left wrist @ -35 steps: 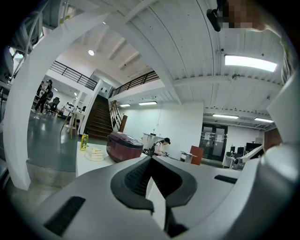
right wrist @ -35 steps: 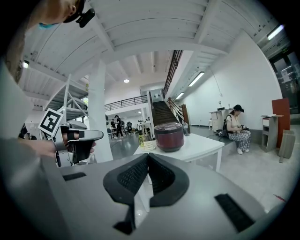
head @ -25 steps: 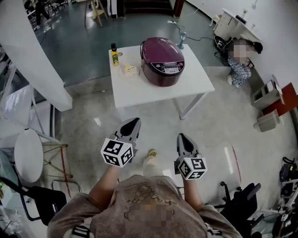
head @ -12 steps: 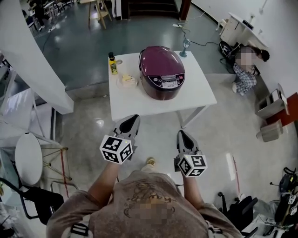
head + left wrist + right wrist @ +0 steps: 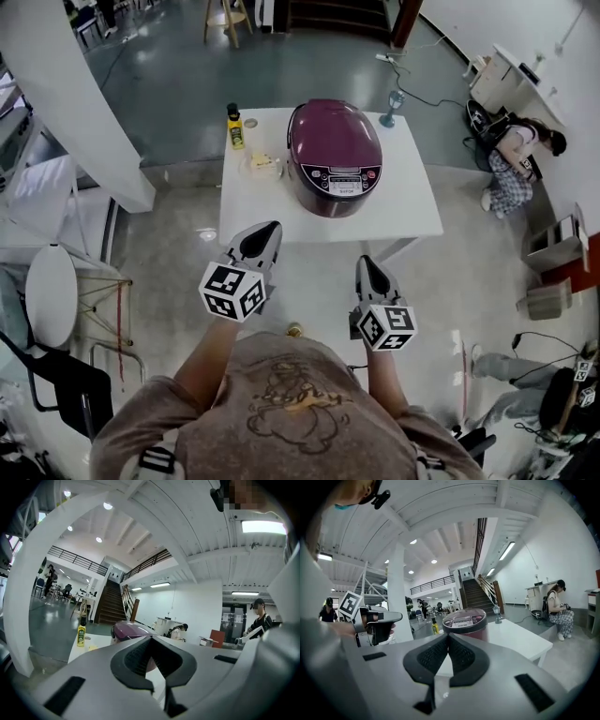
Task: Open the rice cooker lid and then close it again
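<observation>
Head view: rice cooker (image 5: 335,157), lid down, on white table (image 5: 412,202)
Left gripper (image 5: 267,231) and right gripper (image 5: 365,262) both pressed together, empty, short of it

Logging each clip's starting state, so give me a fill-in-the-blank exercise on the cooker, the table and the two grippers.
1. The lid of the purple rice cooker is ____.
2. The table under it is ____ in colour.
3. The left gripper and the right gripper both have their fingers ____, with nothing between them.
4. In the head view the yellow bottle stands to the cooker's ____.
Missing words: closed; white; shut; left.
</observation>
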`<state>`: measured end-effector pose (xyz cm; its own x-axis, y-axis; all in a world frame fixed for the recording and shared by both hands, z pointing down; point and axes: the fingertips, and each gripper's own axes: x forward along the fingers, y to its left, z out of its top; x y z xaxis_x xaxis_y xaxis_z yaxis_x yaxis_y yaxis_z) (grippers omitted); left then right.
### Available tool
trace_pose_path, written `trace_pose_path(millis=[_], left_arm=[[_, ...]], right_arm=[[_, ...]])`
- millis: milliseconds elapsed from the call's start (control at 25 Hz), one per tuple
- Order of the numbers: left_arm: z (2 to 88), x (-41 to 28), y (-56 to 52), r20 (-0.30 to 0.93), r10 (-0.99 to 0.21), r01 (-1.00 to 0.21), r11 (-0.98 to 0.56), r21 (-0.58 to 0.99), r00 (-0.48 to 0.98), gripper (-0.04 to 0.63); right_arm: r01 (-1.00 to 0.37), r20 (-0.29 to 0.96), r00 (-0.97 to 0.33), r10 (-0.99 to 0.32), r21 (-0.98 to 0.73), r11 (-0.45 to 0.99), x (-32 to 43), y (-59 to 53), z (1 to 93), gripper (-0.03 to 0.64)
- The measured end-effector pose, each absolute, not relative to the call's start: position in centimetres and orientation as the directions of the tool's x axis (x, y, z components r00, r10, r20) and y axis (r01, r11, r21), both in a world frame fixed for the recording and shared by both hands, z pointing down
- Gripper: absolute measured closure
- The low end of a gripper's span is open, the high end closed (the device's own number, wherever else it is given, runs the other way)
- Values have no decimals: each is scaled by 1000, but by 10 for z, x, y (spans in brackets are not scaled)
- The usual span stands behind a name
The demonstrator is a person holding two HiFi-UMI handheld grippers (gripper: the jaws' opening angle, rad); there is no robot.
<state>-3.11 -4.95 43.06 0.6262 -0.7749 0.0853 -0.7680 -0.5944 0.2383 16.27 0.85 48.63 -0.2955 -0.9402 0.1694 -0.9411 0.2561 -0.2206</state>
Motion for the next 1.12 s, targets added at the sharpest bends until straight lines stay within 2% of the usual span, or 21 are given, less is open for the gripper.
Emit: trace_pose_path(millis=[400,1120], left_arm=[[432,-23,-78,105,-794,-790,-566,233,599,575],[436,10,-176,106,-730,-729,-639,246,675,575]], right_arm=[[-923,186,-345,-920,-248,296,167,-27,493,614],[-943,191,-277,-942,-243,228,186,-109,491,614]])
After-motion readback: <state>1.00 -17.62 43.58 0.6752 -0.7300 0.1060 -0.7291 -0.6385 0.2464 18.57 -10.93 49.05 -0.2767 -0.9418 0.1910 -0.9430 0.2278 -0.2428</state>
